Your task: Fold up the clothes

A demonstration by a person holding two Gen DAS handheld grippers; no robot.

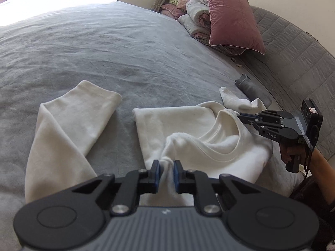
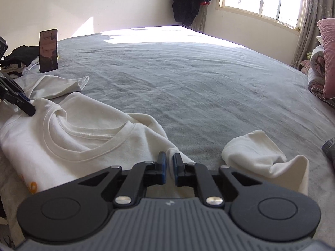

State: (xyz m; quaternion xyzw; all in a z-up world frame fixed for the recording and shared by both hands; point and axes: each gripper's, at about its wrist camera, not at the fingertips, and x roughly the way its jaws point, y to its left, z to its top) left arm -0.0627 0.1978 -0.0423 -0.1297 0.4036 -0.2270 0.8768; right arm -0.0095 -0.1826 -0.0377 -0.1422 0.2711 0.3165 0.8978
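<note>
Cloth of the white shirt (image 1: pixel 188 123) on the grey bed (image 1: pixel 104 48) is pinched at each shoulder by the left gripper (image 1: pixel 166 167) and right gripper (image 2: pixel 170 159).

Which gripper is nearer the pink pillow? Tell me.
Right. The right gripper pinches the white shirt on the side toward the pink pillow; the left gripper grips the shirt's other side, farther from it.

My left tongs (image 1: pixel 166 168) point downward, pads pinched tight on a bunch of white cloth. My right tongs (image 2: pixel 169 160) likewise tilt down, jaws clamped on a cloth fold. My right hand (image 1: pixel 293 156) wraps the handle beneath them.
</note>
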